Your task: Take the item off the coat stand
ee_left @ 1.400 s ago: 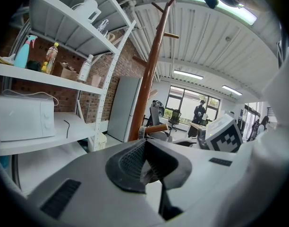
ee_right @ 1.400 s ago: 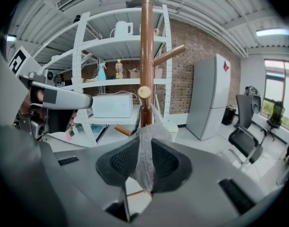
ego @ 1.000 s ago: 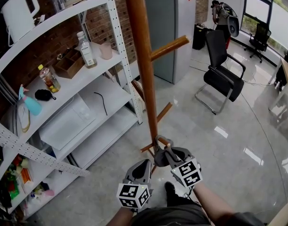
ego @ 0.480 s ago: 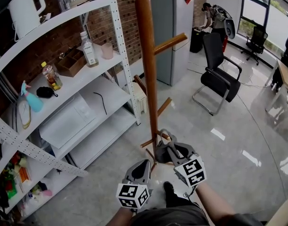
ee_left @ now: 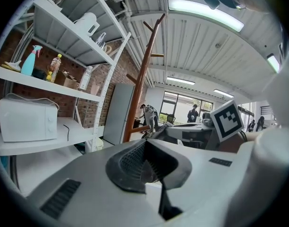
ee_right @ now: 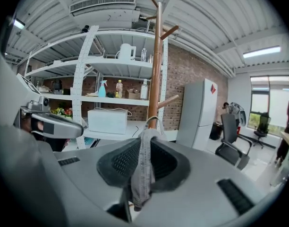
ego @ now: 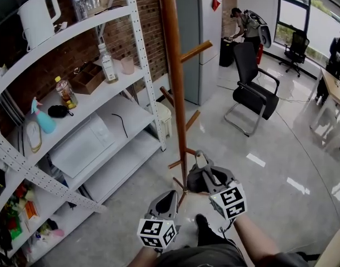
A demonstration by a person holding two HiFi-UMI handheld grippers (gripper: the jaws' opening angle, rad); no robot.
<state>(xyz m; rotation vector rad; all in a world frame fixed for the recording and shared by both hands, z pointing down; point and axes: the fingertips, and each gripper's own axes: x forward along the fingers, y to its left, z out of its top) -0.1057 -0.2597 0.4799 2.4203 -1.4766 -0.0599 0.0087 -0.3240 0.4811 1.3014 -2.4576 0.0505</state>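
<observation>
My right gripper [ee_right: 143, 150] has its jaws closed down to a narrow gap on the item [ee_right: 141, 176], a limp strip of grey fabric. The ribbed pads pinch it from both sides. In the right gripper view the fabric runs up through the jaws, with a thin loop poking out above them and a crumpled tail hanging below. In the head view the item sits at the tip of that gripper, low down and just to the right of the coat stand [ego: 174, 65], near the short pegs at the foot of the pole. It is well below the upper peg that sticks out to the right. From here I can't tell whether the loop touches any of the low pegs. My left gripper [ee_left: 145, 167] is lower and to the left of the right one, with its jaws drawn together and nothing between them. The white shelving unit [ego: 75, 93] stands to the left of the stand.
</observation>
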